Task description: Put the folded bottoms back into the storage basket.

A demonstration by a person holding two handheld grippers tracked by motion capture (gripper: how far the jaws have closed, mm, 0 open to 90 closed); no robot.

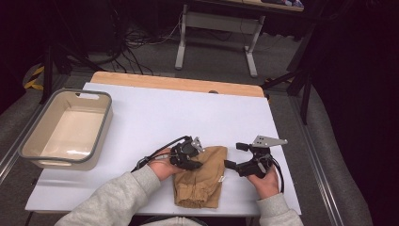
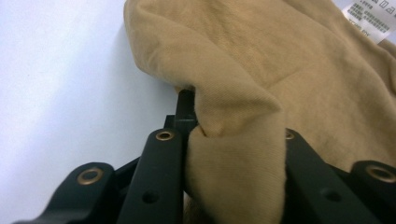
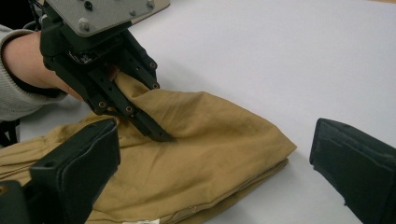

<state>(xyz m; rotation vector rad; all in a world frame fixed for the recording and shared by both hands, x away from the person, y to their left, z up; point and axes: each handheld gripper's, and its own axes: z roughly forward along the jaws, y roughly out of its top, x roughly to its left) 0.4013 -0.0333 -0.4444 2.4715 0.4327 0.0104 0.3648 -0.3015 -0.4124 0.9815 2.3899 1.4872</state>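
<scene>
1. My left gripper (image 1: 194,160) pinches a raised fold of the folded tan cotton trousers (image 1: 201,176), jaws clamped on the cloth.
2. The trousers lie on the white table sheet (image 1: 188,113), near its front edge, between my hands.
3. My right gripper (image 1: 236,155) hovers just beside the trousers, jaws wide, nothing between them.
4. A beige plastic tub with grey rim (image 1: 66,129) sits at far left.

Grey floor (image 1: 155,56), cables (image 1: 136,40), metal-legged desk (image 1: 216,23).

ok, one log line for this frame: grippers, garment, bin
left gripper: shut on tan garment | right gripper: open, beside it | bin: far left
</scene>
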